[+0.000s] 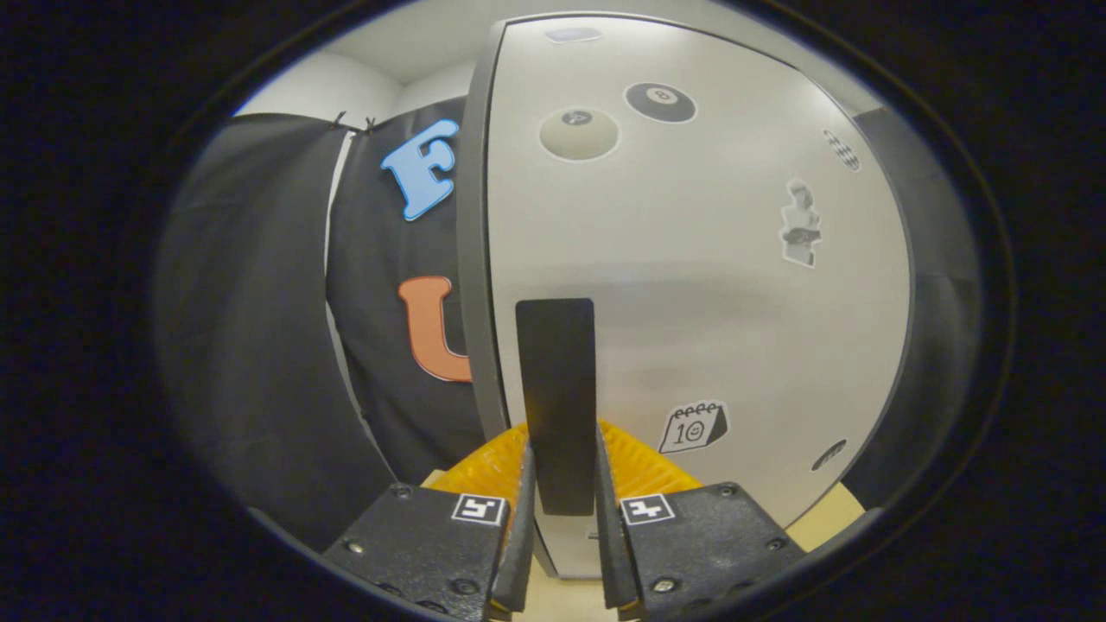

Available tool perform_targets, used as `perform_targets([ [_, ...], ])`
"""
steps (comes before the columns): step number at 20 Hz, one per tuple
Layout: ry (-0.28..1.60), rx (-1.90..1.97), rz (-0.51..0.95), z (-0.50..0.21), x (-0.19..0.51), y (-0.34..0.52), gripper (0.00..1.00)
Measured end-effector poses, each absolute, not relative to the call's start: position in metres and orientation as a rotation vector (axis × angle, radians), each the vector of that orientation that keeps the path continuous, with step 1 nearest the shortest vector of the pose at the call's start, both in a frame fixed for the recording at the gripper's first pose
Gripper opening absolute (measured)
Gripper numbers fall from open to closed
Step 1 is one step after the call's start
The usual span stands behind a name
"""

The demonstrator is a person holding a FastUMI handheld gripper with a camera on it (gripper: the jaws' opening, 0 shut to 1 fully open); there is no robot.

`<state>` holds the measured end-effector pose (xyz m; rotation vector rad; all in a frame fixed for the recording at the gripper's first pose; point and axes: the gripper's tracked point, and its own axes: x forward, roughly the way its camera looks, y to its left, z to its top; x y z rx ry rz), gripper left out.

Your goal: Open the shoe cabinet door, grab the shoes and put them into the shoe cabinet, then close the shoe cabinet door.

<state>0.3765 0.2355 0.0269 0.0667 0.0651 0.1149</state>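
The shoe cabinet door [691,259] is a white panel with several stickers, standing close in front of me. A flat black upright handle [557,389] sits near the door's left edge. My gripper [562,436] has one finger on each side of the handle's lower half, and both press against it. Left of the handle runs the grey side edge [471,259] of the cabinet. I cannot tell whether the door is ajar or fully closed.
Black booth cloth [259,345] hangs to the left of the cabinet and also behind it on the right. A pale wooden surface [829,518] shows under the cabinet's lower right corner. A white wall [328,86] rises above the cloth.
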Motion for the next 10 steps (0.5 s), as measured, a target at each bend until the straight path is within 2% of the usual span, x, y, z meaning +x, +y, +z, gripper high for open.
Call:
perform_targets([
  [4,0.067,0.053,0.184,0.022,0.354,0.233,0.3],
  [10,0.064,0.039,0.207,0.018,0.262,0.201,0.27],
])
